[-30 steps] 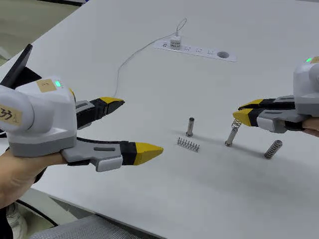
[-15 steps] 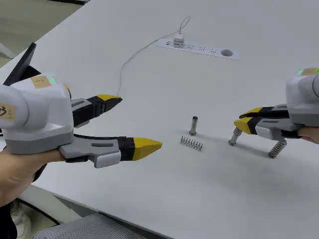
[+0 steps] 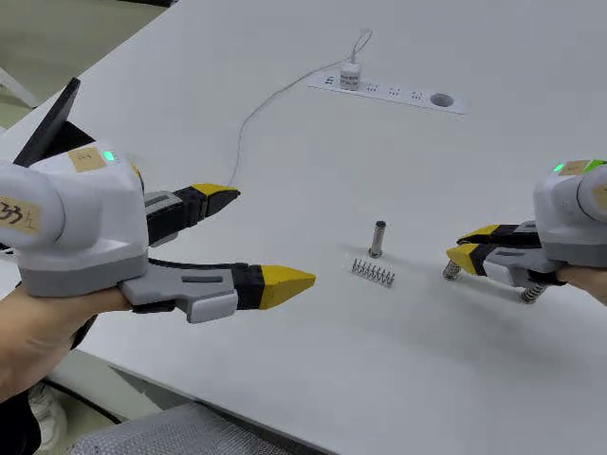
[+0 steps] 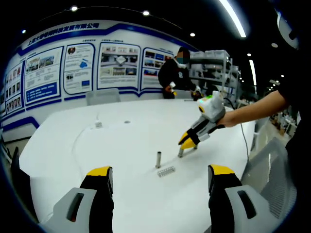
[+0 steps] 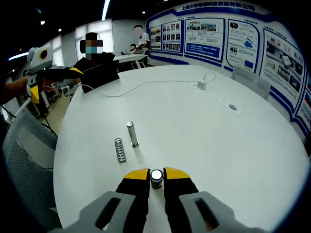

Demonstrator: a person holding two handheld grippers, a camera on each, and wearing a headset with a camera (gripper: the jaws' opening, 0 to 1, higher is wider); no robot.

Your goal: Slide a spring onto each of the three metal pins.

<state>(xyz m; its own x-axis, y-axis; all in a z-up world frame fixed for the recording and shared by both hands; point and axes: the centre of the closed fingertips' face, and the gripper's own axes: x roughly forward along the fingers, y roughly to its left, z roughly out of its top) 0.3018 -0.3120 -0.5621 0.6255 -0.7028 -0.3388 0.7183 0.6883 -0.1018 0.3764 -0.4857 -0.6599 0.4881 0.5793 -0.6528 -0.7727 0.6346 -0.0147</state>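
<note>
White tabletop (image 3: pixel 285 180) open around upright silver metal pin (image 3: pixel 377 239); loose steel coil spring (image 3: pixel 373 273) lying just beside.

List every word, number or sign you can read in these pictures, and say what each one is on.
"33", handwritten, perhaps with one more mark: tan sticker on the left gripper.
Smaller tan sticker on top of that gripper: too faint to read.
Blue heading and wall posters in the left gripper view: too blurred to read.
Markings on the power strip: too small to read.
</note>
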